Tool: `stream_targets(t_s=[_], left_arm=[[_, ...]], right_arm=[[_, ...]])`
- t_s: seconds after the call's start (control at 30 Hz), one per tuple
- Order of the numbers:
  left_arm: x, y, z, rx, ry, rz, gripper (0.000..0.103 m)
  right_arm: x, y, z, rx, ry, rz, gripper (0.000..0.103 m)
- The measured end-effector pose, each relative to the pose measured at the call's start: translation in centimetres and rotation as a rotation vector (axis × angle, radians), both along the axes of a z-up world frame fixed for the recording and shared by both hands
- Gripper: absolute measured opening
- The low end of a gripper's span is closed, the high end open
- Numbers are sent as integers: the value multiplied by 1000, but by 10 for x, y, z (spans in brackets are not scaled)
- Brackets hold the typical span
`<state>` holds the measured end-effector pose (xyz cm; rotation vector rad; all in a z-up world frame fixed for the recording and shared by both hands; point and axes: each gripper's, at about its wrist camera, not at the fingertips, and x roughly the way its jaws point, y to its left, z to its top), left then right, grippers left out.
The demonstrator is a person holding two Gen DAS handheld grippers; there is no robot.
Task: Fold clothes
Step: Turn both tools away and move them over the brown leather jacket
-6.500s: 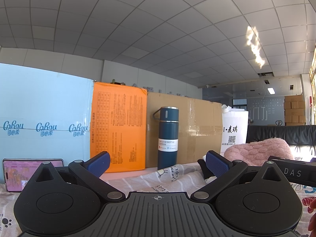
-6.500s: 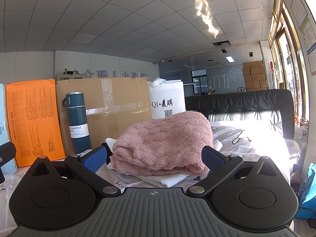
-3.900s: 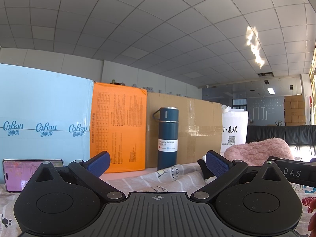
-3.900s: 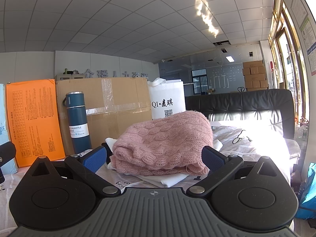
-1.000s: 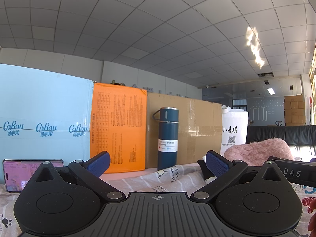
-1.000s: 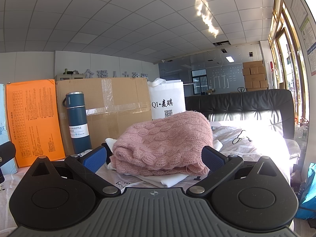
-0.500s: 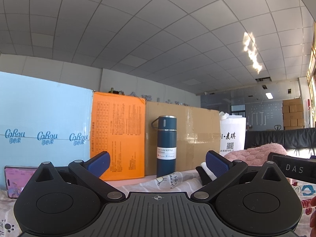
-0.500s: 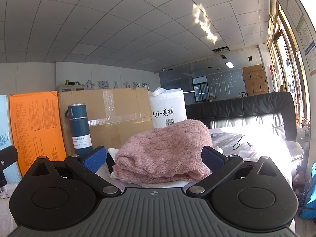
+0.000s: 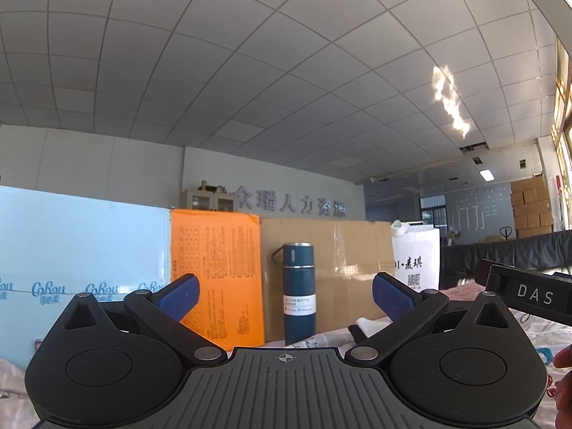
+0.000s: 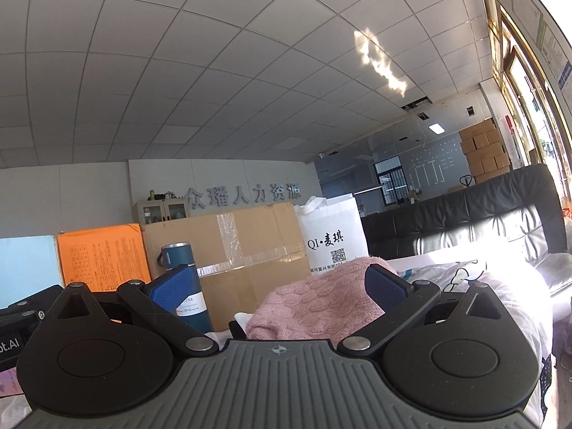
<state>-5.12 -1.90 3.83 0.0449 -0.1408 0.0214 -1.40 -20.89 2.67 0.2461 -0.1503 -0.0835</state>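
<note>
A folded pink knitted sweater [image 10: 314, 304] lies on a white garment [image 10: 240, 319] on the printed bed sheet [image 9: 321, 339], right in front of my right gripper [image 10: 280, 287]. That gripper is open with nothing between its blue pads [image 10: 175, 291]. In the left wrist view the sweater [image 9: 461, 292] shows only as a sliver at the right, behind the right gripper's black body [image 9: 529, 296]. My left gripper [image 9: 286, 296] is open and holds nothing. It points at the boxes at the back, well left of the sweater.
A dark blue vacuum bottle [image 9: 298, 293] stands before a cardboard box [image 9: 350, 268]. Beside them are an orange sheet [image 9: 218, 268], a light blue board [image 9: 82, 243] and a white bag [image 9: 416, 257]. A black padded headboard [image 10: 482, 221] runs along the right. A fingertip [image 9: 565, 357] shows at the right edge.
Both views held still until a second ago, then tilted upward: more ceiling shows and the sweater, bottle and sheet sit lower. Both grippers stayed open.
</note>
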Motion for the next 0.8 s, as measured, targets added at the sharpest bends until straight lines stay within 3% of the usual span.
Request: stream_targets(t_s=[0.3, 0.57, 0.8], left_arm=[[-56, 17, 20, 59, -55, 100, 103], [-105, 60, 34, 74, -93, 229, 103], [-146, 122, 47, -11, -109, 393, 103]], right_arm=[[-43, 32, 16, 9, -7, 202, 103], [-78, 73, 28, -4, -13, 399, 103], [-96, 145, 34, -101, 13, 676, 103]])
